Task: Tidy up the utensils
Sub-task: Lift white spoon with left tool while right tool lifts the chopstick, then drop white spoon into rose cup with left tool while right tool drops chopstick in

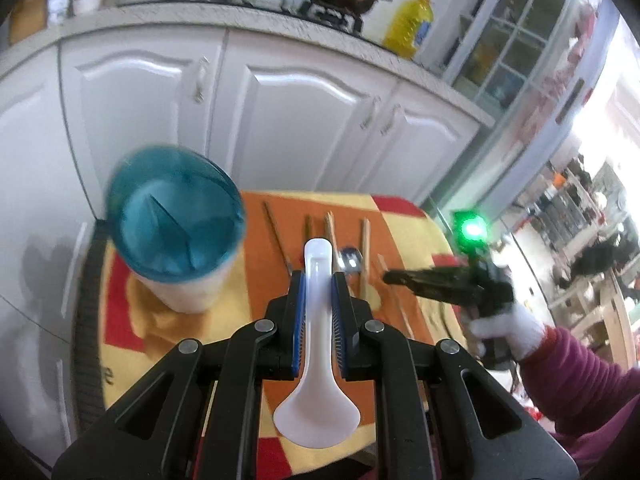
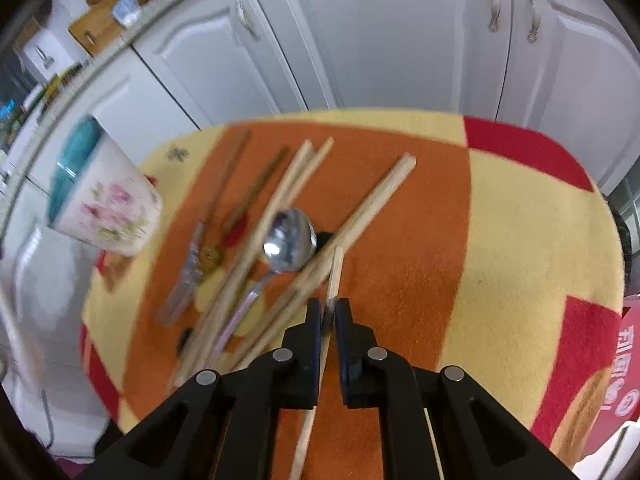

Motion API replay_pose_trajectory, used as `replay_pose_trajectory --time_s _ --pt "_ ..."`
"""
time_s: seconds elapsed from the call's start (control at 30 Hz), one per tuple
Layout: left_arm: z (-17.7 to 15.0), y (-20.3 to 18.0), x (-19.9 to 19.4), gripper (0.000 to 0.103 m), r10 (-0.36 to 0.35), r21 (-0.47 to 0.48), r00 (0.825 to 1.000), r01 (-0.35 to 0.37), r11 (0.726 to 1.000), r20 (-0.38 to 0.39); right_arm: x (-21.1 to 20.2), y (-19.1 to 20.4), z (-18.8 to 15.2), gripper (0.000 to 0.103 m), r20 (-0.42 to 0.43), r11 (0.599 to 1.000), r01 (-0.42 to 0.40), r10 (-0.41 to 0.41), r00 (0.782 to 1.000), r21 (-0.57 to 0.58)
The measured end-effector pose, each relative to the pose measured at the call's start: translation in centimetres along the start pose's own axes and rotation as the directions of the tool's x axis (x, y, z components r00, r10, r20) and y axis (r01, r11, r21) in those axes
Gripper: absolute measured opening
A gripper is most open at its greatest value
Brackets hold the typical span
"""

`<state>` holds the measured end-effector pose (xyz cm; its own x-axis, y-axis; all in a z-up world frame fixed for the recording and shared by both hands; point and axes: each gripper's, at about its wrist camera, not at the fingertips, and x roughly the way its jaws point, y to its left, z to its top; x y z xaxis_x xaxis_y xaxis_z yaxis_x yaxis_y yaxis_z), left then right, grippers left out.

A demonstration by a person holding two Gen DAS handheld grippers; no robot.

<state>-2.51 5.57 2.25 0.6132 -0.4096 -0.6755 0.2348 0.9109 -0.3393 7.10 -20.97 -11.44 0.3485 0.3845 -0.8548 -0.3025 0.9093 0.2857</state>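
Note:
My left gripper (image 1: 318, 278) is shut on a white soup spoon (image 1: 318, 408). The spoon's handle points forward between the pads and its bowl hangs toward the camera, above the cloth. A blue-rimmed utensil holder (image 1: 176, 228) with dividers stands to the left; in the right wrist view it shows as a floral white cup (image 2: 104, 204). My right gripper (image 2: 328, 308) is shut on one wooden chopstick (image 2: 335, 268), low over the cloth; from the left wrist view this gripper (image 1: 390, 277) is at the right. Several chopsticks (image 2: 372, 208) and a metal spoon (image 2: 288, 240) lie on the cloth.
The utensils lie on a small table under an orange, yellow and red cloth (image 2: 520, 240). A metal fork or knife (image 2: 188, 280) lies at the left of the pile. White cabinet doors (image 1: 300, 112) stand close behind. A gloved hand and maroon sleeve (image 1: 580, 380) hold the right gripper.

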Motion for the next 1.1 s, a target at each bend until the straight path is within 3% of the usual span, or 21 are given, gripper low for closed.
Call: replay_pose_trajectory --time_s 0.2,0.37,0.57,0.67,0.9,1.1 --pt "3.3 2.6 -3.3 0.011 0.091 -0.037 0.987 -0.087 0.996 0.133 -6.9 2.6 1.6 0.005 0.143 0.989 -0.144 0.147 0.979 -0.035" --pt "6.0 4.6 -4.1 0.011 0.189 -0.072 0.957 -0.178 0.981 0.218 -11.8 6.6 5.2 0.005 0.275 0.962 -0.254 0.273 0.922 -0.104" --pt "8.3 6.5 -2.8 0.011 0.261 -0.099 0.925 -0.243 0.965 0.276 -14.3 12.5 10.4 0.005 0.340 0.941 -0.255 0.320 0.884 -0.222" --pt "8.8 7.2 -1.7 0.011 0.324 -0.095 0.896 -0.309 0.946 0.305 -15.8 14.3 12.0 0.005 0.358 0.932 -0.246 0.332 0.873 -0.265" --pt "8.4 8.4 0.8 0.011 0.377 -0.096 0.863 -0.367 0.925 0.337 -18.1 18.5 15.2 0.005 0.385 0.913 -0.214 0.348 0.855 -0.348" --pt "7.1 9.3 2.0 0.011 0.325 -0.079 0.876 -0.319 0.945 0.357 -15.7 20.5 15.8 0.005 0.361 0.907 -0.196 0.336 0.870 -0.372"
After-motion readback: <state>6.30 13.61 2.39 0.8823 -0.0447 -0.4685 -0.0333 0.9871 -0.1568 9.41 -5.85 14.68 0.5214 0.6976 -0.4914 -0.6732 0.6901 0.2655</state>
